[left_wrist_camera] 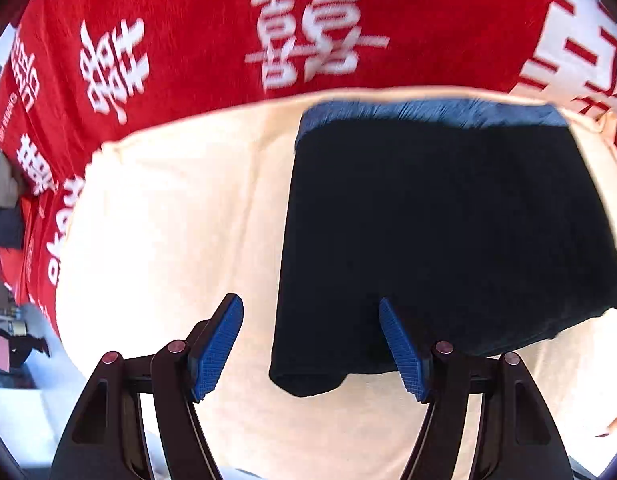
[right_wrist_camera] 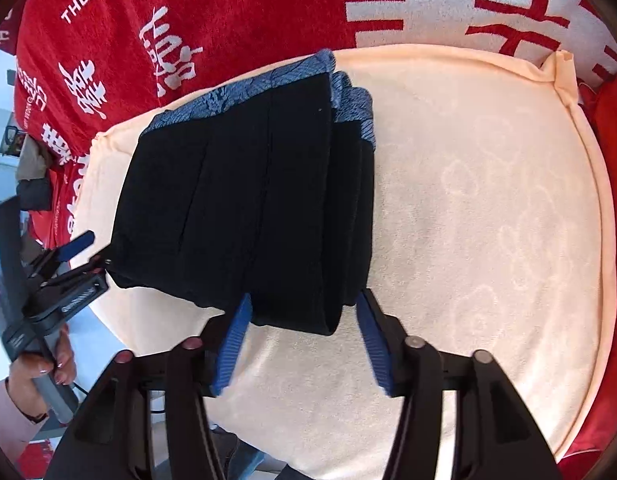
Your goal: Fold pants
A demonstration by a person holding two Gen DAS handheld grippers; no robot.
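The black pants (left_wrist_camera: pixel 440 232) with a blue patterned waistband lie folded in several layers on a cream towel (left_wrist_camera: pixel 168 220). In the right wrist view the folded stack (right_wrist_camera: pixel 248 200) shows its layered edges. My left gripper (left_wrist_camera: pixel 310 344) is open, its jaws spread at the near left corner of the pants; it also shows in the right wrist view (right_wrist_camera: pixel 88 248) at the stack's left edge. My right gripper (right_wrist_camera: pixel 304 340) is open, its blue pads (right_wrist_camera: pixel 236 340) on either side of the near folded end, not clamped.
The cream towel (right_wrist_camera: pixel 488 200) lies on a red blanket with white characters (left_wrist_camera: pixel 188 40). The person's hand (right_wrist_camera: pixel 40 364) holds the left tool at the left. The bed's edge and room clutter are at the far left (left_wrist_camera: pixel 8 320).
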